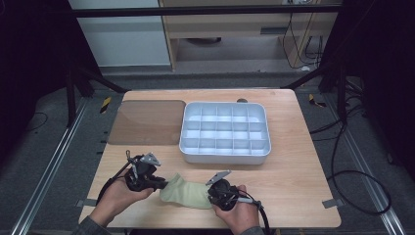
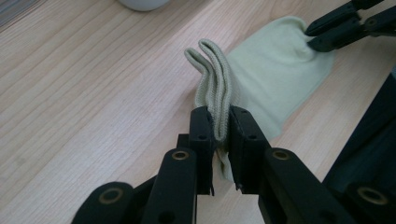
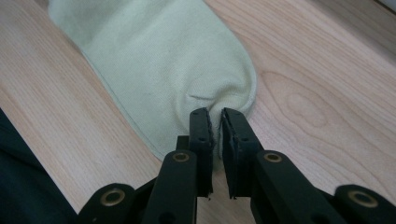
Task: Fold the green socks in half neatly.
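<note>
High view: a pale green sock [image 1: 188, 192] lies flat on the near edge of the wooden worktop [image 1: 293, 161], stretched between the two grippers. The left gripper [image 1: 164, 183] holds the sock's left end; the right gripper [image 1: 211, 195] holds its right end. Each gripper is carried in one hand, the left hand [image 1: 117, 193] and the right hand [image 1: 242, 210] entering from the bottom edge, with the forearms angled inward toward each other. Both grippers sit low, close to the worktop surface.

Left gripper view: the jaws are clamped on the ribbed cuff [image 2: 217, 88] of the sock. The cuff stands on edge between the jaws, its two ribbed layers folded together and rising beyond the jaw tips. The remainder of the sock lies flat on the worktop beyond the cuff. The other gripper's black jaws appear at the upper right, pinching the far end of the sock.

Right gripper view: the jaws are closed on the rounded toe end [image 3: 233, 100] of the sock, with fabric puckered at the pinch point. The sock body extends away to the upper left, flat against the wood grain.

Beyond the sock, the high view also shows a white compartment tray [image 1: 225, 154] at the worktop centre and a brown translucent lid [image 1: 147, 122] lying flat just beside it on the left. Both are well apart from the grippers.
</note>
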